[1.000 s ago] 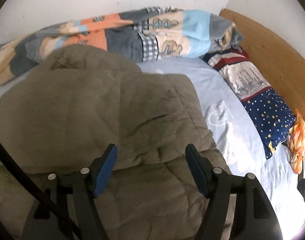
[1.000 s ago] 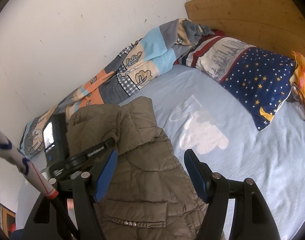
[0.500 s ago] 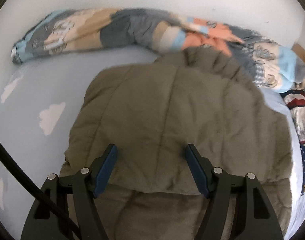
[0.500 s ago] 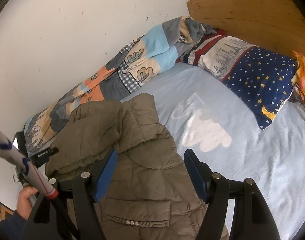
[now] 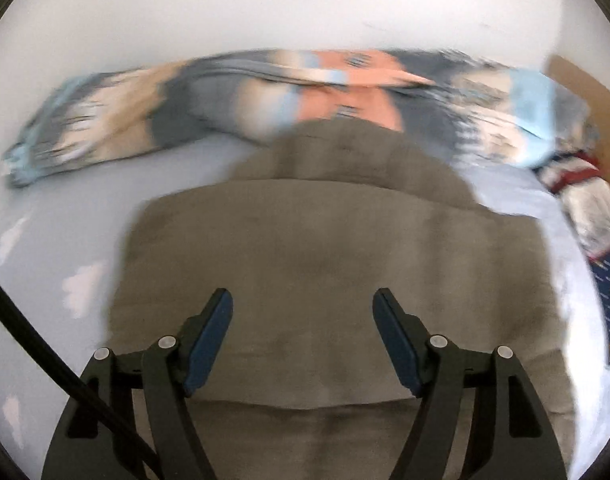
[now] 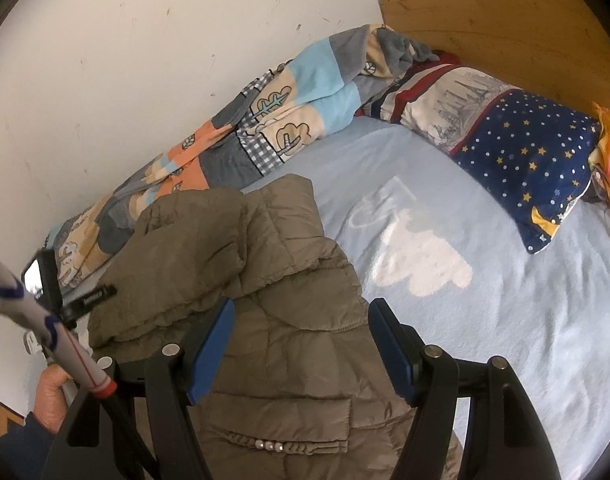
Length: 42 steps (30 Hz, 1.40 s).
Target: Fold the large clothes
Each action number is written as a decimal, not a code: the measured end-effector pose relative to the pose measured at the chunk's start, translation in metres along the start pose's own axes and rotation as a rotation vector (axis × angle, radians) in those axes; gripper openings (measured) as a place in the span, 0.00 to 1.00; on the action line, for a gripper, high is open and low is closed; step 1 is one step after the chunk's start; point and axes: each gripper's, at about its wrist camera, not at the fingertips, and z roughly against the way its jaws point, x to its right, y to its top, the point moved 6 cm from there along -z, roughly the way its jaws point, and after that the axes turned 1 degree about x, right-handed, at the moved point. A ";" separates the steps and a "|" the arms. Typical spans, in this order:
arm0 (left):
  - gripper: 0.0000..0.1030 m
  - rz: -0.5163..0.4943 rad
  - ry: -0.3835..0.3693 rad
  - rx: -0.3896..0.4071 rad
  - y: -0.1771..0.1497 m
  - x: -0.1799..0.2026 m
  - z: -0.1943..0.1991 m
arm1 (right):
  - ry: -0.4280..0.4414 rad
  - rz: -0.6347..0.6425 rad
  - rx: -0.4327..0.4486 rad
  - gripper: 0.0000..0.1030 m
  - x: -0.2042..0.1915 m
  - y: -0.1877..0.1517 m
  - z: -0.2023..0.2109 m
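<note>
Hovering over the olive puffer jacket [image 6: 265,320], your right gripper [image 6: 301,344] stands spread and empty; your left gripper [image 5: 303,336], blurred, seems empty too, jaws opening.

Both wrist cameras look steeply down, close over the olive jacket [image 5: 325,264] [image 6: 265,320] on the bed [image 6: 505,320] — left faces the wall edge, blurred; right angles toward the headboard corner — sharing the patchwork blanket [image 5: 345,80] [image 6: 273,120].

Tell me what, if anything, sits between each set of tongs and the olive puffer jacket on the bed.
Nothing visible does. The left tongs hang over the olive puffer jacket, their jaws opening with nothing between them. The right tongs are open above the jacket's pocket side. The patchwork blanket lies beyond it, by the wall.
</note>
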 end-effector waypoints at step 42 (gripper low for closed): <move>0.72 0.057 0.068 -0.163 -0.230 -0.104 0.094 | 0.016 0.327 -0.329 0.72 -0.082 -0.134 -0.060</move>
